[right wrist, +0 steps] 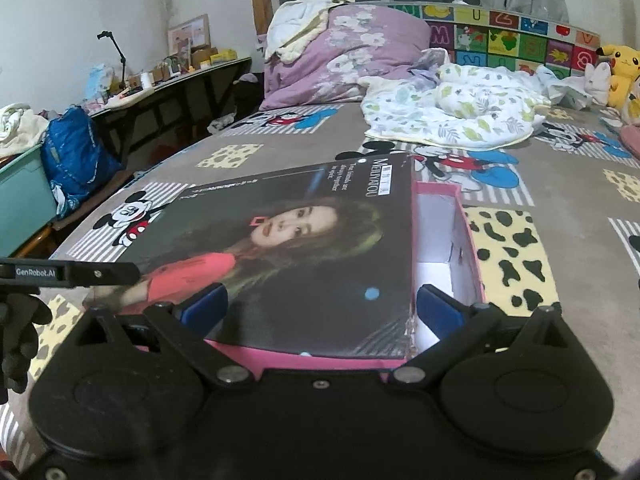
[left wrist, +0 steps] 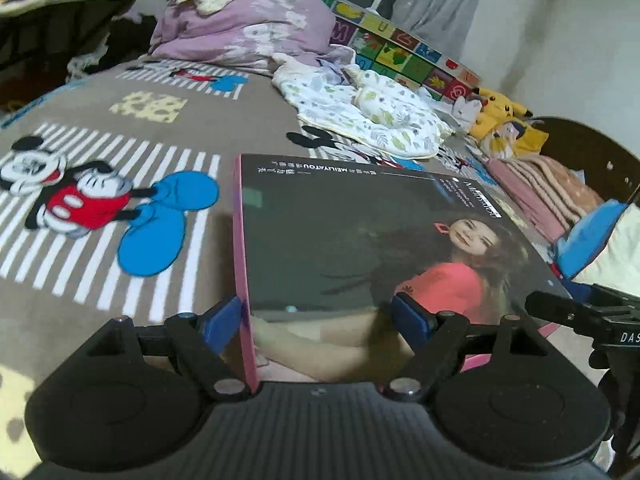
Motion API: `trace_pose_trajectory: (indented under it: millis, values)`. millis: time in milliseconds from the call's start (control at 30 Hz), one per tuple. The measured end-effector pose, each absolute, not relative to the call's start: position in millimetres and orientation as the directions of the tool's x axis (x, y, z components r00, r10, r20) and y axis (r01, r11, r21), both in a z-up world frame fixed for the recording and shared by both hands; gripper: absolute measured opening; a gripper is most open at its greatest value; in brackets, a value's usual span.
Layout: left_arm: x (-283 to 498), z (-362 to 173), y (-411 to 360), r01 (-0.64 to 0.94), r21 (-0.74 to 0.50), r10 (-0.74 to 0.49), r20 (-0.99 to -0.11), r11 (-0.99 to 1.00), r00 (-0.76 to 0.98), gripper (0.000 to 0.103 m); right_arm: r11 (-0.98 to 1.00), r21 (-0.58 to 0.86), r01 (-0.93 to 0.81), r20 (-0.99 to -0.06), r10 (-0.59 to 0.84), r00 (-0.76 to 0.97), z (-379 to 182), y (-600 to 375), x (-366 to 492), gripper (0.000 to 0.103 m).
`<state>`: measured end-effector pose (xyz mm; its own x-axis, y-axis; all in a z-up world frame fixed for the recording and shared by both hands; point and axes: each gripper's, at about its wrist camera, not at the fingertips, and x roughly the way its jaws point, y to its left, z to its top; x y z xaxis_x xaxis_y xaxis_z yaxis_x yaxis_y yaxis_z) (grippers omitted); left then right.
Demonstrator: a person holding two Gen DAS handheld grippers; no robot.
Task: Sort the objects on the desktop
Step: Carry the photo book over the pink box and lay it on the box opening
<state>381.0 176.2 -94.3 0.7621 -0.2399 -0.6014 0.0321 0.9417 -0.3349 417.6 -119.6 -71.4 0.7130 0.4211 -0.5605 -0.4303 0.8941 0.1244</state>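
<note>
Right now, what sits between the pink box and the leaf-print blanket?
Only bare cartoon bedsheet lies between the pink box and the leaf-print blanket. The right wrist view shows it best.

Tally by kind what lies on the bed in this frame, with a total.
Boxes with lid: 1, the pink box with its photo lid
Folded or heaped bedding: 3, purple quilt, leaf-print blanket, pink blanket
Yellow plush toys: 2
Total: 6

My tongs' housing covers the near end of the box lid [right wrist: 304,240]; the lid hides most of the pink box [right wrist: 460,248] interior.
</note>
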Motion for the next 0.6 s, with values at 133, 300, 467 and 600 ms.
trace_pose_trajectory:
  millis: [133, 300, 467, 600]
  values:
    - [388, -92, 161, 0.043, -0.325, -0.243, -0.606, 0.945, 0.758, 0.082, 0.907, 0.144, -0.396, -0.552, 0.405, 0.729, -70, -132, 420, 0.103]
    - [395, -90, 146, 0.062, -0.325, -0.258, -0.604, 0.944, 0.754, 0.082, 0.921, 0.143, -0.363, -0.549, 0.380, 0.745, -67, -146, 425, 0.103]
    - [396, -89, 138, 0.058, -0.311, -0.246, -0.609, 0.949, 0.754, 0.082, 0.923, 0.163, -0.349, -0.545, 0.379, 0.748, -67, -157, 428, 0.103]
    - [397, -88, 135, 0.051, -0.301, -0.234, -0.612, 0.952, 0.755, 0.082, 0.924, 0.154, -0.349, -0.542, 0.374, 0.753, -68, -157, 427, 0.103]
